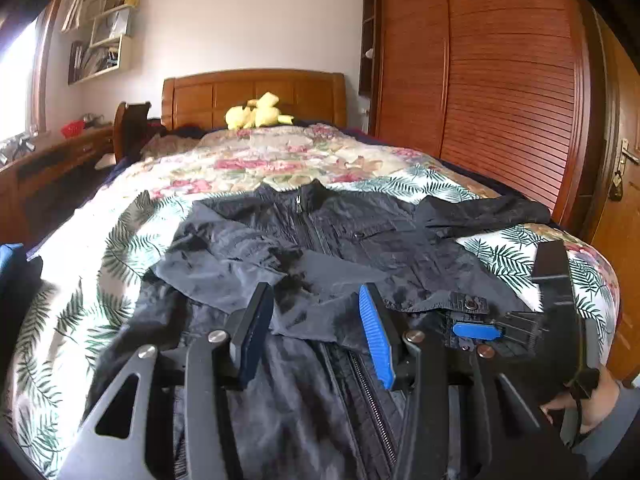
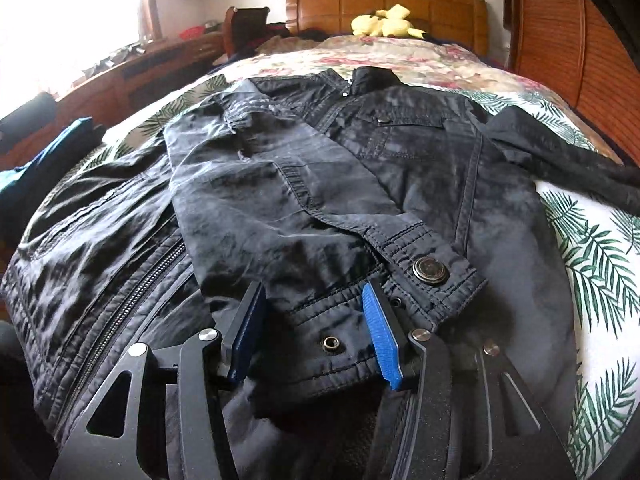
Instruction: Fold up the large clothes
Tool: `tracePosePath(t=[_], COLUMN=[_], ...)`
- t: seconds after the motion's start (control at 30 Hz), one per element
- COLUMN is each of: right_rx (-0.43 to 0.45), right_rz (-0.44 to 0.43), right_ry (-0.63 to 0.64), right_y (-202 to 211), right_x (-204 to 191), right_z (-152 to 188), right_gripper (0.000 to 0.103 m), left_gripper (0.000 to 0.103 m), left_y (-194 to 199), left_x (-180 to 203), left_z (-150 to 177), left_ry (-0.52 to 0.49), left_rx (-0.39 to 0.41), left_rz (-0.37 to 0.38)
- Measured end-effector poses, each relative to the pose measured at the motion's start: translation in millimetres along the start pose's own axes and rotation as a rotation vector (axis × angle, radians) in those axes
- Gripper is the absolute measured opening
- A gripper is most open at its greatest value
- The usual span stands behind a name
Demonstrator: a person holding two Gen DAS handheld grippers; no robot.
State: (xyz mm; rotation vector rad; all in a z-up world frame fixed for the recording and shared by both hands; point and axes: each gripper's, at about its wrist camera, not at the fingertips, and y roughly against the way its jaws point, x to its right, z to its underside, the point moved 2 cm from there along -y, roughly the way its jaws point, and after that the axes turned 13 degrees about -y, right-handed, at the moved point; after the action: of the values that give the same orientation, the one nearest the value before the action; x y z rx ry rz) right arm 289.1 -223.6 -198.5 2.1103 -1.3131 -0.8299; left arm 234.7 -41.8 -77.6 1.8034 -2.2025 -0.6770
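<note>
Dark jacket [image 2: 420,152] (zipped, creased) flat on floral bedspread [image 2: 592,248]; one sleeve [image 2: 280,200] across chest

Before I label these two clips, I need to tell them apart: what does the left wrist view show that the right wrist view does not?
Only the left wrist view shows the right gripper at the sleeve cuff, the collar zipper pull and a door handle. Only the right wrist view shows the large cuff snap button close up, with the cuff lying between that gripper's open fingers. Both show the dark jacket spread on the floral bedspread, the yellow plush toy and the wooden headboard.
</note>
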Motion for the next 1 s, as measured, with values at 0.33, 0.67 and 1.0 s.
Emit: tracePosePath(t=[0.33, 0.67, 1.0], right_rx=[0.05, 0.146, 0.157], right_rz=[-0.048, -0.034, 0.111], right_ry=[-0.021, -0.034, -0.039], right_y=[30, 83, 99], right_x=[4, 28, 99], right_z=[11, 11, -24], right_gripper=[0.051, 0.063, 0.074], left_gripper=[0.044, 0.044, 0.044], left_y=[-11, -19, -20], left_x=[5, 6, 28], left_z=[-4, -5, -14], left_ry=[0.006, 0.035, -0.015], left_rx=[-0.008, -0.029, -0.021], left_rz=[-0.061, 0.001, 0.069])
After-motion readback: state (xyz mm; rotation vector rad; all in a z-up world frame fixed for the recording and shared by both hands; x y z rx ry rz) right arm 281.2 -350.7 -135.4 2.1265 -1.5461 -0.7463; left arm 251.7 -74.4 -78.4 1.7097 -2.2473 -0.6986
